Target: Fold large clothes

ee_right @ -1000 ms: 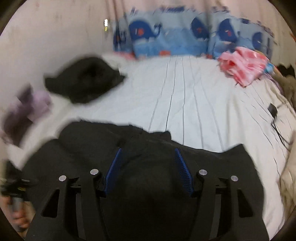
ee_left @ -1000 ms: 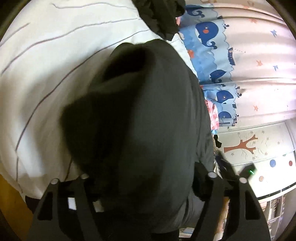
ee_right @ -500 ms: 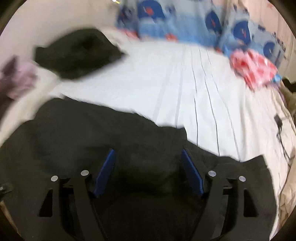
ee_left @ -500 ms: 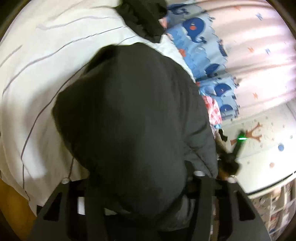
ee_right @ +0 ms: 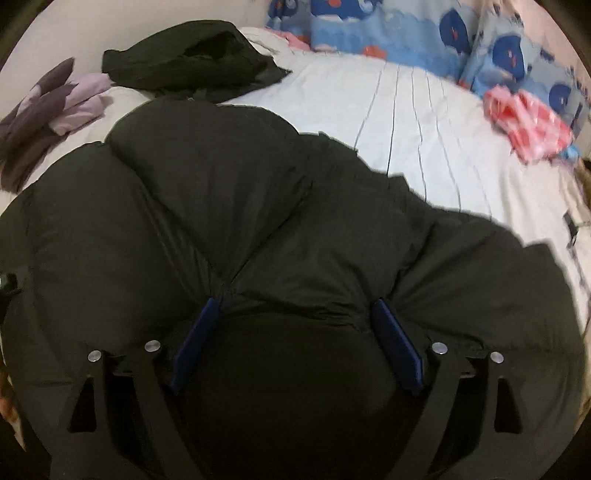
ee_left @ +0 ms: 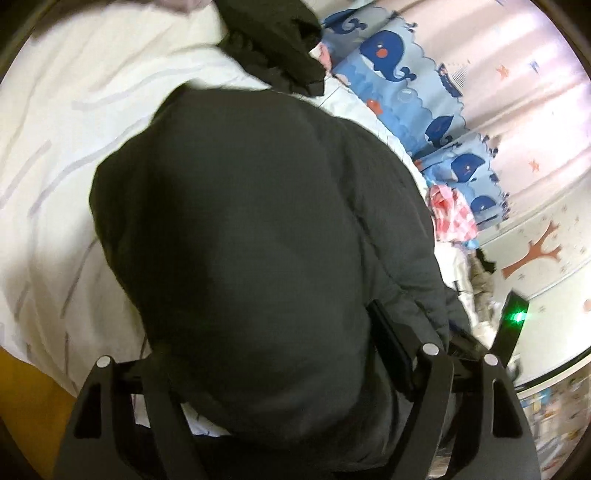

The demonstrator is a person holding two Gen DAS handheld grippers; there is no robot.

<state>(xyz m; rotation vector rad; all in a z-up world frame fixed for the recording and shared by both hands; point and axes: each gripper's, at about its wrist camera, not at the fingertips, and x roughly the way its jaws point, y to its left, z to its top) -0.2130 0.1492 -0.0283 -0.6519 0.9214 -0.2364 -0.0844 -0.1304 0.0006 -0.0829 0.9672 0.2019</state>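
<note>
A big black puffy jacket (ee_right: 229, 206) lies spread over the near part of a white striped bed (ee_right: 399, 110). My right gripper (ee_right: 295, 301) points down into the middle of it. Its blue pads (ee_right: 397, 343) are wide apart and still opening, with a bulge of jacket between them and creases running from the left pad's tip. In the left wrist view a thick fold of the jacket (ee_left: 251, 229) fills the gap of my left gripper (ee_left: 266, 332). The fold covers the left finger and leans on the right finger (ee_left: 391, 347), whose jaws are opening.
Another black garment (ee_right: 192, 59) and a purple one (ee_right: 48, 107) lie at the bed's far left. Whale-print pillows (ee_right: 388, 29) line the headboard, with a pink checked cloth (ee_right: 528, 125) at the right. In the left wrist view a black unit with a green light (ee_left: 513, 321) stands at the right.
The right jaws have spread wider and the right gripper has sunk closer onto the jacket. The left gripper has rolled and risen; its jaws narrowed on the fold, then widened again.
</note>
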